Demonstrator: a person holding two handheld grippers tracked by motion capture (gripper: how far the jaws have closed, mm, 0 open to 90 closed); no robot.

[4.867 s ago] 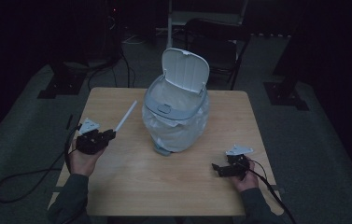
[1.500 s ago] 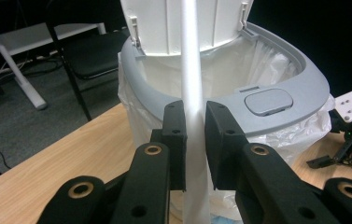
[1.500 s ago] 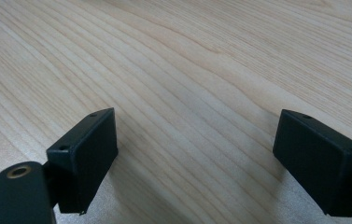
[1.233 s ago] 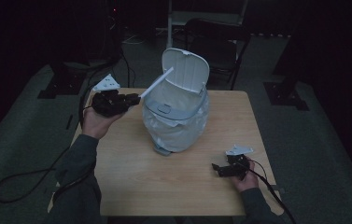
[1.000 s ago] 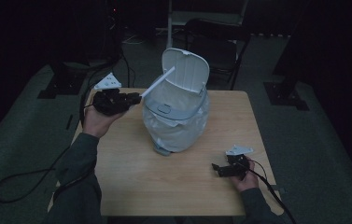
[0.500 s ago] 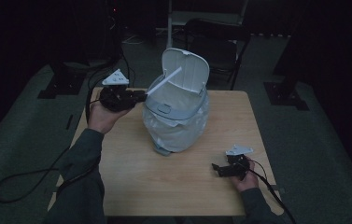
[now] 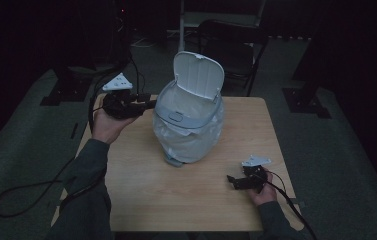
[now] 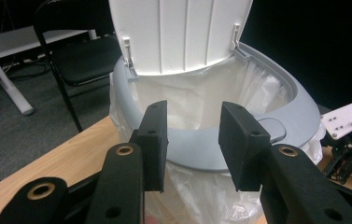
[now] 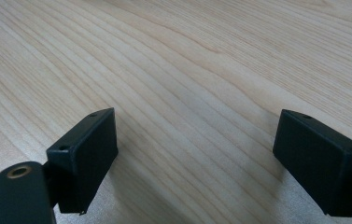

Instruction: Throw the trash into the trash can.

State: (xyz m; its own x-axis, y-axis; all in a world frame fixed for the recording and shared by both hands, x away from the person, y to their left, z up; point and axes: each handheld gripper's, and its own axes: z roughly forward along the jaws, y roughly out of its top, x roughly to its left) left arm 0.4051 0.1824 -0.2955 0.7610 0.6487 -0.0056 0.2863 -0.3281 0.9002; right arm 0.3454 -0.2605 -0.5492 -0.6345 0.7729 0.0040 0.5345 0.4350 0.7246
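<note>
A grey bin (image 7: 188,122) lined with a white bag stands mid-table, its white lid (image 7: 198,75) tipped up and back. My left gripper (image 7: 146,104) is held above the table just left of the bin's rim, pointing at it. In the left gripper view the left gripper (image 8: 193,121) is open with nothing between its jaws, and the bin's rim (image 8: 299,116) and lid (image 8: 183,32) lie right ahead. My right gripper (image 7: 233,181) rests low near the front right of the table (image 7: 141,200). In the right gripper view the right gripper (image 9: 197,144) stands wide open over bare wood.
A black chair (image 7: 231,45) stands behind the table's far edge. Cables (image 7: 26,195) trail across the floor at the left. Dark stand feet (image 7: 56,92) sit on the floor at both sides. The other hand's gripper (image 8: 346,154) shows past the bin in the left gripper view.
The left hand rose from the table and swung right to the bin with a long white stick in its gripper. The stick is now out of sight and the jaws stand open. The right hand stayed still.
</note>
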